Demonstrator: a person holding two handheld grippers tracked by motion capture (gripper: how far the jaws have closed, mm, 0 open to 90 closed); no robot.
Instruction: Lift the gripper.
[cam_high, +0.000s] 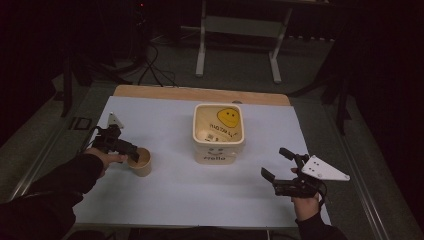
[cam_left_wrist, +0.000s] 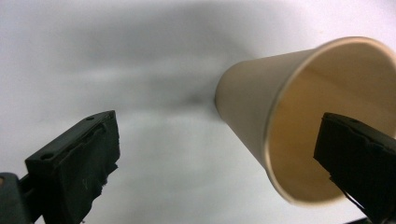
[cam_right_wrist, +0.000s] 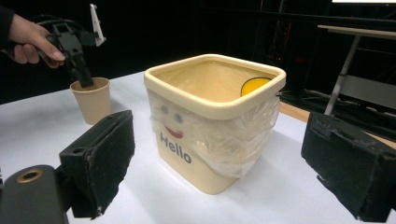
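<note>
Dim room, white tabletop (cam_high: 175, 195). Left gripper (cam_left_wrist: 215, 154) hangs over a paper cup (cam_high: 141, 161) at the table's left, jaws spread wide, one reaching inside the rim, not pinching. Right gripper (cam_right_wrist: 219, 163) hovers released, facing a cream bin (cam_right_wrist: 219, 121) mid-table.

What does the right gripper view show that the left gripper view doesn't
The right gripper view alone gives the cream bin with its plastic liner, smiley face and "Hello", a hand holding the left gripper, and the right gripper with jaws wide apart. The left gripper view alone looks into the cup's bare inside, one jaw over its mouth, the other outside. Both share the paper cup and white table.
</note>
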